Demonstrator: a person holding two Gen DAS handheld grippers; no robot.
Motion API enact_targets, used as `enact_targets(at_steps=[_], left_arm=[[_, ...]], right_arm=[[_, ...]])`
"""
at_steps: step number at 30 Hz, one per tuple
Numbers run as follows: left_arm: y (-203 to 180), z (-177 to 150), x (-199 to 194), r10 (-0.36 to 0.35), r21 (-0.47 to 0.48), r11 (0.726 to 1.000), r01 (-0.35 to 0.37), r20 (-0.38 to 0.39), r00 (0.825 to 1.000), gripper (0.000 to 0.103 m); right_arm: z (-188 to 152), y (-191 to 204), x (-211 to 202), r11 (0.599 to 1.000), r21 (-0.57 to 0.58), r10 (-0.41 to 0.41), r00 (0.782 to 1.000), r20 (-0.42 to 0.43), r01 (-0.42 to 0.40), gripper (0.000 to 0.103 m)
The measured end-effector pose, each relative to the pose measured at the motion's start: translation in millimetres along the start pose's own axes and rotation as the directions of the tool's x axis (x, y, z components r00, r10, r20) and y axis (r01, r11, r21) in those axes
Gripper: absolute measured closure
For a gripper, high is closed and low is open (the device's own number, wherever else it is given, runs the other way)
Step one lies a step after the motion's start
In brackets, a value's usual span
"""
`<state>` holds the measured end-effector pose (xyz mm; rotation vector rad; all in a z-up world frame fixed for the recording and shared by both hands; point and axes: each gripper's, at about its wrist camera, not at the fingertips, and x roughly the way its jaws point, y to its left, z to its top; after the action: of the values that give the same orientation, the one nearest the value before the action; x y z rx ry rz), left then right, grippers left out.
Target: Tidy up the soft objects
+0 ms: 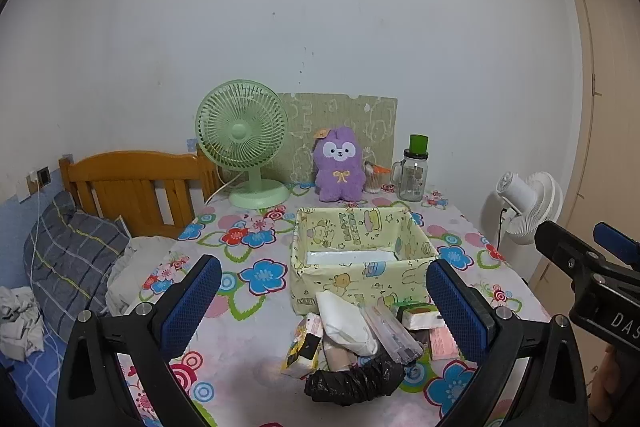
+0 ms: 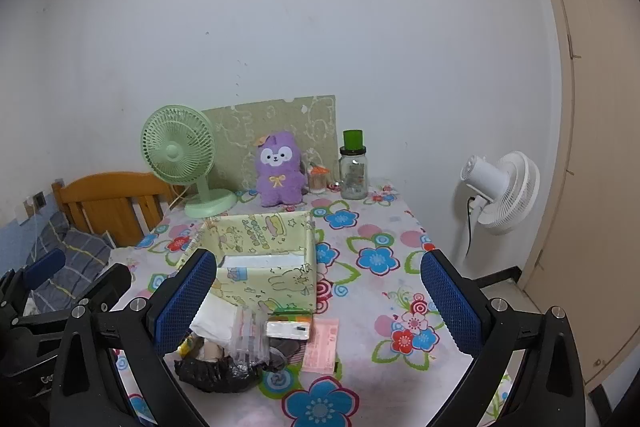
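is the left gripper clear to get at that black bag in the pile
Probably yes. The left gripper is open and aimed at the pile, and the black bag lies at the pile's near edge, with nothing on the tablecloth in front of it.

A plain white wall (image 1: 280,7) is backing the bench (image 2: 384,291), which is wearing a flowered cloth. A wooden bed headboard (image 1: 132,183) is standing left, a beige door (image 2: 592,147) right, under even indoor light.
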<state>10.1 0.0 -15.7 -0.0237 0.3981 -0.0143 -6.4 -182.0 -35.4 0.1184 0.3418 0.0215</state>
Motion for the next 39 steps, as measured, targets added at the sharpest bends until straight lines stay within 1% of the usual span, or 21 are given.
enact_targets(at_steps=[9, 14, 20, 26, 30, 33, 39], left_arm=[[0.1, -3.5, 14.3, -0.01, 0.008, 1.0, 0.011, -0.022, 1.0, 0.0], [3.0, -9.4, 31.8, -0.012, 0.001, 1.0, 0.012, -0.06, 0.998, 0.002], [7.5, -21.4, 54.2, -0.016, -0.016, 1.0, 0.014, -0.115, 0.993, 0.005], [8.5, -31.6, 75.3, -0.022, -0.02, 1.0, 0.019, -0.172, 0.985, 0.008], [7.3, -36.8, 89.5, -0.033, -0.021, 0.999, 0.029, -0.206, 0.978, 0.012], [6.0, -41.4, 99.7, -0.037, -0.023, 0.999, 0.033, -0.231, 0.972, 0.013], [2.3, -48.5, 121.1, -0.049, -0.022, 0.999, 0.045, -0.281, 0.958, 0.022]], right_arm=[[-2.5, 1.2, 15.1, 1.0, 0.002, 0.012, 1.0, -0.021, -0.012, 0.0], [-7.6, 4.5, 31.0, 1.0, -0.004, 0.003, 0.999, -0.044, -0.003, 0.0], [-18.2, 11.5, 54.9, 1.0, -0.014, 0.016, 0.996, -0.089, -0.018, 0.0], [-29.2, 17.0, 79.7, 0.999, -0.02, 0.035, 0.99, -0.135, -0.038, 0.0], [-36.9, 21.4, 95.9, 0.999, -0.027, 0.04, 0.984, -0.173, -0.045, 0.0], [-42.4, 24.5, 107.9, 0.998, -0.031, 0.039, 0.979, -0.201, -0.046, 0.002], [-51.1, 25.5, 130.1, 0.998, -0.028, 0.04, 0.968, -0.248, -0.049, 0.003]])
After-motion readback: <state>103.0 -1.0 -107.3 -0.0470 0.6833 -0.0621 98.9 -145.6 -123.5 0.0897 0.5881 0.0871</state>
